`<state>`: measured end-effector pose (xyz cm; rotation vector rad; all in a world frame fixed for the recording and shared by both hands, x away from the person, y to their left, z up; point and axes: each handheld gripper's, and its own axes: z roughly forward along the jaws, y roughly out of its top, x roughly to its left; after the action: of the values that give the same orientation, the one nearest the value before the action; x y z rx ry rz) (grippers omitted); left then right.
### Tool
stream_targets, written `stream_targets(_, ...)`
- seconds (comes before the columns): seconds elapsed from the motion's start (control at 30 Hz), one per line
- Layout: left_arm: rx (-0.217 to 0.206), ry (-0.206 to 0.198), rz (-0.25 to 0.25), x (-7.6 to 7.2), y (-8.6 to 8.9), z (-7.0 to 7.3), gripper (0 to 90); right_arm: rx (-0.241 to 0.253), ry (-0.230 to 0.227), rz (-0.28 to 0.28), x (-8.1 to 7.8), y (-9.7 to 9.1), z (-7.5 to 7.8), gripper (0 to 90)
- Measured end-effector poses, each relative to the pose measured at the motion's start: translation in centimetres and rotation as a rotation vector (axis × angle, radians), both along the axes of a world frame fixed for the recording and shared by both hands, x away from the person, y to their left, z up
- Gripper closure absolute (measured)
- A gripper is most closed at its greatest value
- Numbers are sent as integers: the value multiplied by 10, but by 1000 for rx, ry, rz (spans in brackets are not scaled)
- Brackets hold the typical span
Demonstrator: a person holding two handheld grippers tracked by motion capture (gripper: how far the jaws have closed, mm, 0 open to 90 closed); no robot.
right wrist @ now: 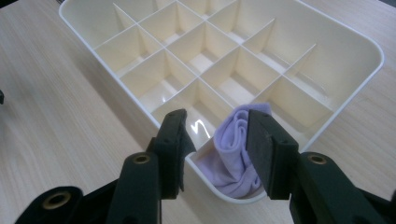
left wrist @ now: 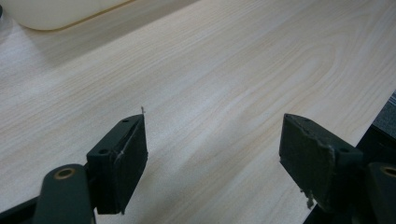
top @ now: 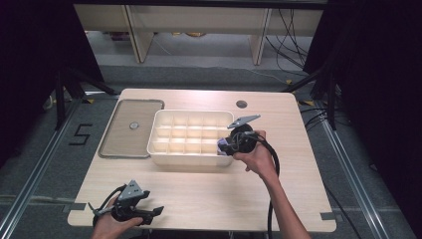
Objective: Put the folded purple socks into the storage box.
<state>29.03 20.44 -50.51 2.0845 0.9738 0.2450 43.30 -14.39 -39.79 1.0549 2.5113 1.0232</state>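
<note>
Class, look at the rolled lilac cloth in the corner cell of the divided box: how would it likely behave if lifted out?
The lilac cloth shows soft folds, so it would probably sag and unroll rather than hold shape. It looks thin, so likely light. Being fabric, it should neither roll nor break.

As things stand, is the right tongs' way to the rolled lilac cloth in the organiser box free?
Probably yes: the right tongs sit open just above the cloth, which stands in a corner compartment.

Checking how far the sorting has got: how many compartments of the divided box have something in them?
1: a rolled lilac cloth sits in the corner compartment of the cream box nearest the right gripper; the other visible cells look empty.
</note>
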Motion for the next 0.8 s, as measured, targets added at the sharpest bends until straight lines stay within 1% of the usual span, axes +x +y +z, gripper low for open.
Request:
stream_targets(0.03,1,10,11,-1,0,0,228,12,7,-11,-2,0,1,582)
stream_targets(0.07,7,4,5,0,1,1,228,8,-17,10,-1,-1,0,576)
stream_targets(0.1,9,1,5,0,1,1,228,16,-22,11,-2,-1,-1,568)
stream_targets(0.13,10,-1,0,0,1,1,228,34,-33,7,-4,0,-2,562)
stream_targets(0.17,-2,0,10,0,0,1,228,29,-14,6,-5,0,0,560)
stream_targets(0.2,-7,1,14,-1,0,0,228,35,-40,15,-6,0,-3,559)
stream_targets(0.23,-3,-2,7,0,0,0,228,33,-13,16,-8,0,-2,555)
stream_targets(0.27,-2,-2,6,0,0,0,228,47,-19,-1,-10,1,-3,547)
stream_targets(0.3,8,-2,2,0,1,1,228,53,-16,-1,-11,1,-3,538)
stream_targets(0.33,10,0,3,0,1,1,228,68,-27,-8,-13,2,-5,530)
stream_targets(0.37,4,6,10,0,0,0,228,62,-35,2,-13,1,-5,524)
stream_targets(0.4,-5,9,15,-1,0,0,228,86,-28,-10,-16,3,-5,521)
stream_targets(0.43,-2,8,15,-1,0,0,228,77,-32,-5,-16,2,-5,513)
stream_targets(0.47,4,6,15,0,0,0,228,82,-50,9,-17,2,-7,501)
stream_targets(0.5,13,3,17,0,1,1,228,95,-38,-10,-19,3,-6,486)
stream_targets(0.53,16,-5,-7,0,2,2,228,90,-48,-6,-19,1,-7,477)
stream_targets(0.57,10,-6,-3,0,1,1,228,119,-42,-19,-22,3,-8,474)
stream_targets(0.6,10,-6,-3,0,1,1,228,115,-44,-14,-24,2,-8,467)
stream_targets(0.63,-5,-5,6,0,0,1,228,112,-63,-5,-24,1,-9,459)
stream_targets(0.67,-3,-1,14,0,0,0,227,112,-57,-8,-26,1,-8,446)
stream_targets(0.7,9,-1,5,0,1,1,228,136,-55,-11,-27,2,-10,434)
stream_targets(0.73,-3,-1,10,0,0,0,228,132,-47,-10,-29,1,-10,423)
stream_targets(0.77,-4,-4,7,0,0,1,228,134,-55,-14,-30,1,-11,409)
stream_targets(0.8,12,-7,-5,0,1,2,228,139,-53,-13,-31,1,-11,398)
